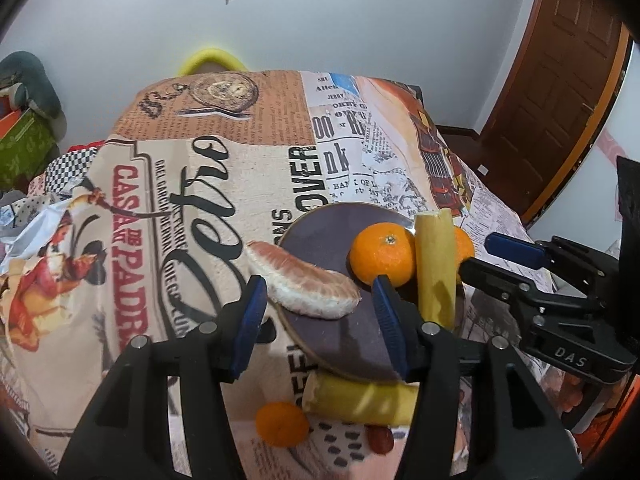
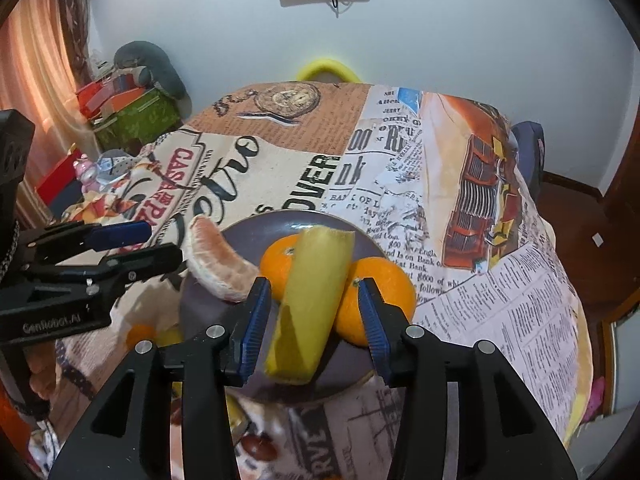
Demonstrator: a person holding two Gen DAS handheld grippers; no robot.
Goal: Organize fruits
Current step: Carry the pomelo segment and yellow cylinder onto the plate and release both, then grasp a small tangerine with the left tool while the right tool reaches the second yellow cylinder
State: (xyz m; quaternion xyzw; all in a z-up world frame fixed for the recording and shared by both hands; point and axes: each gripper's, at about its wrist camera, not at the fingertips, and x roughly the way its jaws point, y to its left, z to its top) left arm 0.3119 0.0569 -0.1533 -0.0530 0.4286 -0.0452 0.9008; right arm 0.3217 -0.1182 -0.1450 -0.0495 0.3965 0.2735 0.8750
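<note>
A dark purple plate (image 1: pixel 320 232) sits on the printed tablecloth. A peeled pomelo segment (image 1: pixel 304 288) lies over the plate's left rim, between the fingers of my left gripper (image 1: pixel 318 280); the blue pads stand clear of it, so the gripper is open. On the plate rest two tangerines (image 2: pixel 280 260) (image 2: pixel 388 284), with a yellow banana piece (image 2: pixel 308 304) leaning across them. My right gripper (image 2: pixel 314 284) straddles that piece with a gap on both sides, open. Each gripper also shows in the other's view: the right gripper (image 1: pixel 484 254) and the left gripper (image 2: pixel 160 244).
Near the table's front edge, off the plate, lie another banana piece (image 1: pixel 360 400), a tangerine (image 1: pixel 282 424) and a small red fruit (image 1: pixel 380 438). A yellow chair back (image 1: pixel 210 60) rises behind the table. Boxes and clutter (image 2: pixel 132 116) stand at the left, a wooden door (image 1: pixel 560 100) at the right.
</note>
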